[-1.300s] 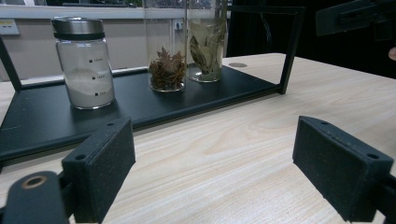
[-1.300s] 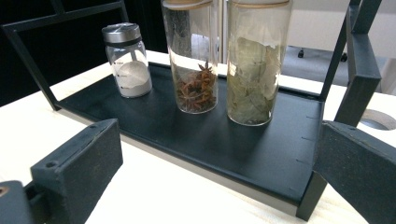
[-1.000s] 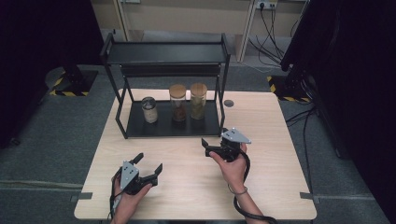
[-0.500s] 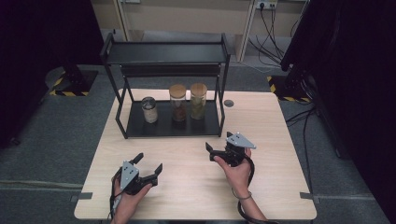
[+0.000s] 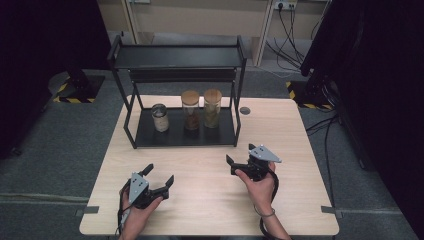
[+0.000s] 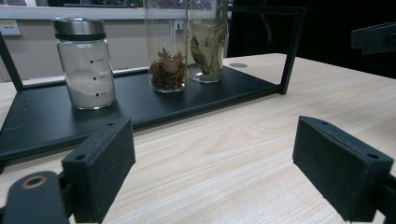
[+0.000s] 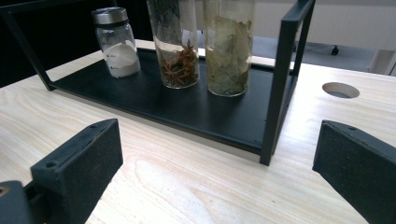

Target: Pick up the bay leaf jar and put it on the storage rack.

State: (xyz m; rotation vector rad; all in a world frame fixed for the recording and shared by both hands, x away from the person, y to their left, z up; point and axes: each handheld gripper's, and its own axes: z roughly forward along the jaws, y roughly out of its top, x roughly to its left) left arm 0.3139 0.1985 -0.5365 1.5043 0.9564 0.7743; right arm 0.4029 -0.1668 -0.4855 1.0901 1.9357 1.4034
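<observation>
While both tongs [image 5: 159,176] [image 5: 239,159] gape wide, shaker [image 7: 116,43] of white powder, star-anise jar [image 7: 176,42], bay-leaf jar [image 7: 229,46].

- On the counter [image 5: 300,130], toward the far edge: a rack [image 5: 177,57].
- On the rack's bottom shelf, left to right: shaker jar [image 5: 160,118], star anise jar [image 5: 190,110], bay leaf jar [image 5: 212,108].
- Nearer, on either side: left tongs [image 5: 160,175], right tongs [image 5: 239,154].

Round hole [image 7: 340,89] in tabletop [image 7: 56,107] past right-hand jaw of right gripper [image 7: 217,154]; wall socket [image 6: 9,27] far beyond left-hand jaw of left gripper [image 6: 212,154]
</observation>
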